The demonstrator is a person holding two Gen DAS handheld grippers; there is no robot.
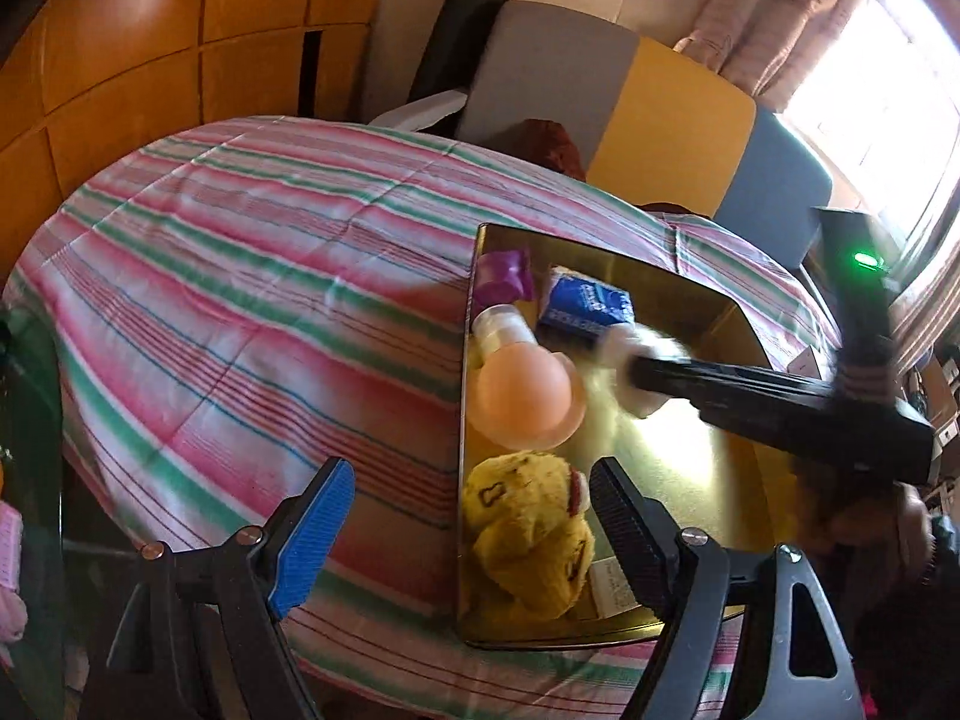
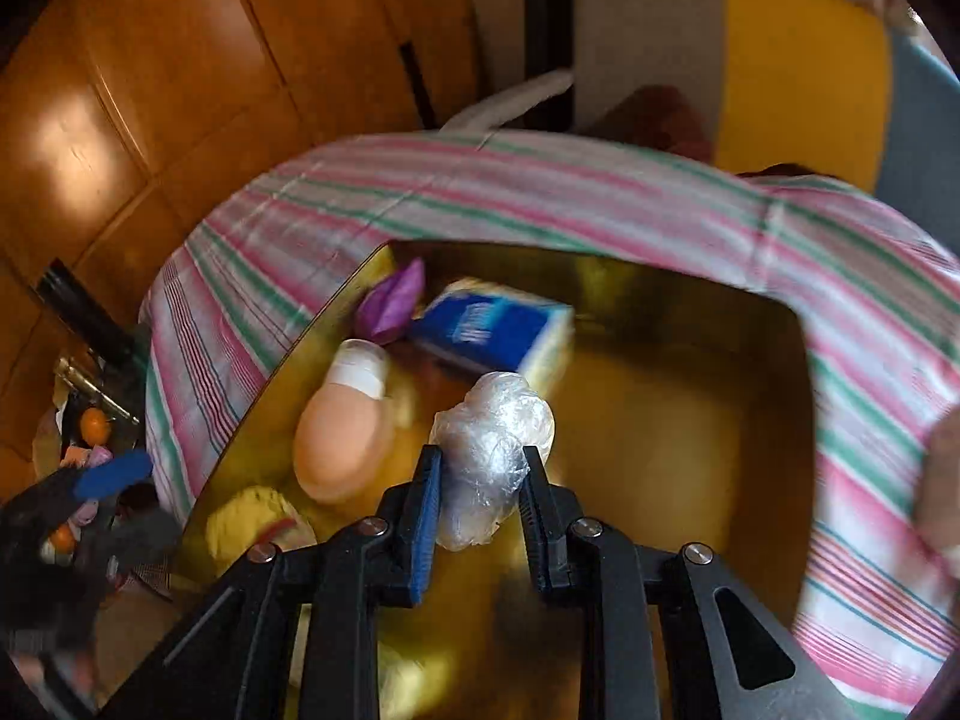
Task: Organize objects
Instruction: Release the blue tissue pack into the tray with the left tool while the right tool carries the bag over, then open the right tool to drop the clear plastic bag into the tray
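A gold tray (image 1: pixel 690 480) (image 2: pixel 690 420) lies on a striped bedcover (image 1: pixel 240 270). It holds a purple wrapper (image 1: pixel 504 276) (image 2: pixel 393 300), a blue box (image 1: pixel 585 306) (image 2: pixel 492 324), a peach bottle (image 1: pixel 528 396) (image 2: pixel 342 438) with a clear cap, and a yellow plush toy (image 1: pixel 528 540) (image 2: pixel 258 522). My right gripper (image 2: pixel 483 456) (image 1: pixel 630 369) is over the tray, shut on a crumpled clear plastic bag (image 2: pixel 492 432) (image 1: pixel 612 348). My left gripper (image 1: pixel 474 540) stands open over the tray's near left edge, with nothing between its fingers. Its blue pad (image 2: pixel 114 474) shows in the right wrist view.
Wooden wall panels (image 1: pixel 150 60) rise behind the bed. A grey, yellow and blue headboard (image 1: pixel 672 114) stands at the back right by a bright curtained window (image 1: pixel 870 90). Clutter with oranges (image 2: pixel 93 423) lies beside the bed on the left. A white card (image 1: pixel 612 588) lies in the tray's near corner.
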